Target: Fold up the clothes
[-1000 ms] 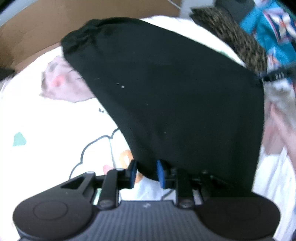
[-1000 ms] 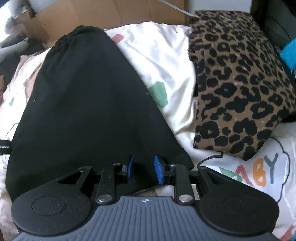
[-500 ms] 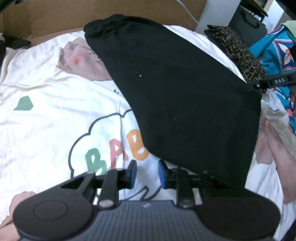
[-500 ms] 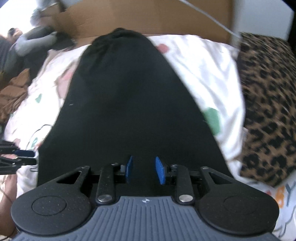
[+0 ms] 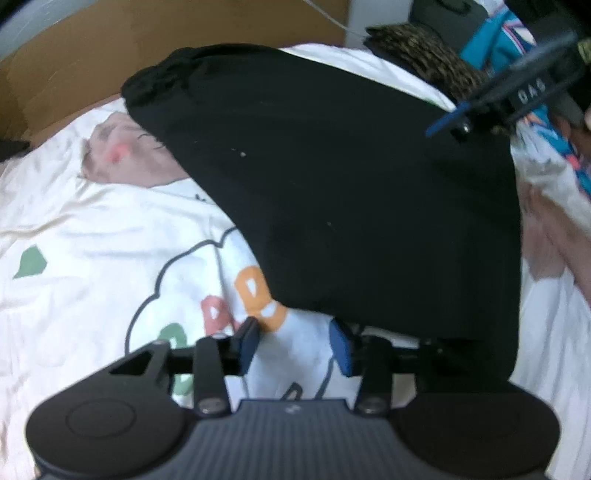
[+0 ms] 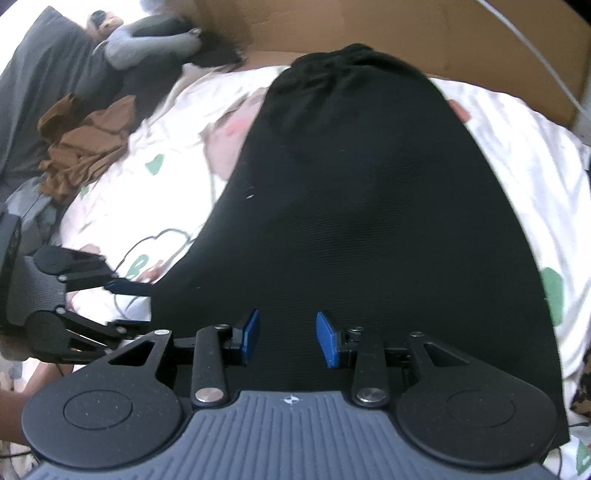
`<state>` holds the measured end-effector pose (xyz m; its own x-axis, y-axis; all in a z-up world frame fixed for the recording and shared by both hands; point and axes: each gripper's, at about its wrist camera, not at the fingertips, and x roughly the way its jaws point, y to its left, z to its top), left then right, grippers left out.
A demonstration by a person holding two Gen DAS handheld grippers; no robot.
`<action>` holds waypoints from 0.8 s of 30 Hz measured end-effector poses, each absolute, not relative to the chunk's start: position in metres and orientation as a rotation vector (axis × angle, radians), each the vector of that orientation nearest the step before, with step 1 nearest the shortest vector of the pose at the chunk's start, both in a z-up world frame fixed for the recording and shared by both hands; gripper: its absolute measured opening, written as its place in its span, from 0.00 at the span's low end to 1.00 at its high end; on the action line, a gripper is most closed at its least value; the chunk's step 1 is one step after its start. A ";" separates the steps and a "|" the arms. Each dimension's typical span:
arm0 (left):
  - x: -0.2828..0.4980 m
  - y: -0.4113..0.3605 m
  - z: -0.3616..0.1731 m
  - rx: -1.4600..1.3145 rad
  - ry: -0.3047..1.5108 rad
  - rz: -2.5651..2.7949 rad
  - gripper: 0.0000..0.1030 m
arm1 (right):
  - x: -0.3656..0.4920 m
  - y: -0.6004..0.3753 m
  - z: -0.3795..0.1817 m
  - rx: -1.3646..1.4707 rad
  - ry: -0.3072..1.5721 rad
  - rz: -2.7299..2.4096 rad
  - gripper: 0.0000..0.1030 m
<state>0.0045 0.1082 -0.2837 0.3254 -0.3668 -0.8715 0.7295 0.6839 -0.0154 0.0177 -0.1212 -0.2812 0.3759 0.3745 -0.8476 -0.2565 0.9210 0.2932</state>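
Right now I see the black garment [image 5: 351, 192] spread flat on the bed, lying over a white sheet [image 5: 92, 236] printed with coloured letters and a cloud outline. Its gathered end points toward the cardboard [image 6: 424, 33] at the far side, and its wide end comes toward both cameras.

My left claw [image 5: 293, 345] is released and its jaws are opening; between the blue pads [image 5: 249, 341] I see only the printed sheet, with the near corner of the black garment just beside the right pad and not pinched. In the right wrist view this same claw sits at the garment's left edge, and a bare forearm shows below it at the frame's lower left.

My right claw [image 6: 287, 339] hangs over the wide end of the garment with its jaws opening too. Black cloth fills the gap between its pads [image 6: 327, 339], but they stand apart from it and grasp nothing.

Off to the side, a leopard-print cloth [image 5: 424, 59] lies past the garment's far edge. A crumpled brown garment [image 6: 85, 147] and grey clothes [image 6: 144, 44] are piled at the bed's left side, well apart from the black one.
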 end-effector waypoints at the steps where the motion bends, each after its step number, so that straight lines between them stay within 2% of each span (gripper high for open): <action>1: 0.004 0.108 -0.284 0.418 0.999 -0.744 0.48 | 0.017 -0.119 -0.282 0.119 1.118 0.415 0.40; 11: 0.024 0.120 -0.262 0.185 0.993 -0.721 0.43 | 0.018 -0.093 -0.283 0.092 1.128 0.512 0.41; 20: 0.046 0.123 -0.266 0.009 1.044 -0.713 0.43 | 0.017 -0.060 -0.282 0.073 1.135 0.624 0.52; 24: 0.052 0.116 -0.263 -0.021 1.033 -0.732 0.44 | 0.012 -0.044 -0.280 0.058 1.140 0.668 0.53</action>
